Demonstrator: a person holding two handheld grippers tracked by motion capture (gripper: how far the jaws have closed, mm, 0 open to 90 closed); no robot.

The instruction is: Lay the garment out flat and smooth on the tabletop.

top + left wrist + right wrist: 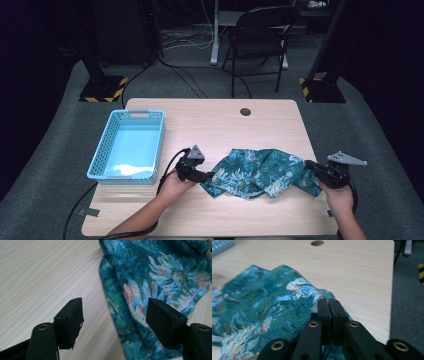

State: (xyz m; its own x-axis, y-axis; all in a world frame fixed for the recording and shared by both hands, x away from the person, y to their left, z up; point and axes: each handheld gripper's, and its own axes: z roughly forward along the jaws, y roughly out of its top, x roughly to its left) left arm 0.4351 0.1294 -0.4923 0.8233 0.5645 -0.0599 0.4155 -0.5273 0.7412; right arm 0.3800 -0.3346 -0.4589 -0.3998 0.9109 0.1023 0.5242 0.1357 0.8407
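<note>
Tabletop: right claw (328, 302) pinches cloth (269, 315); left claw (120, 320) gapes.

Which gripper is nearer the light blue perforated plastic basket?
Left. The left gripper sits just right of the light blue perforated plastic basket, at the teal floral cloth's left edge; the right gripper pinches the cloth's far right end.

Matt woven floral cloth (260, 172), smooth pale wood-grain table (210, 120), perforated blue plastic basket (102, 150), matt black jaws
</note>
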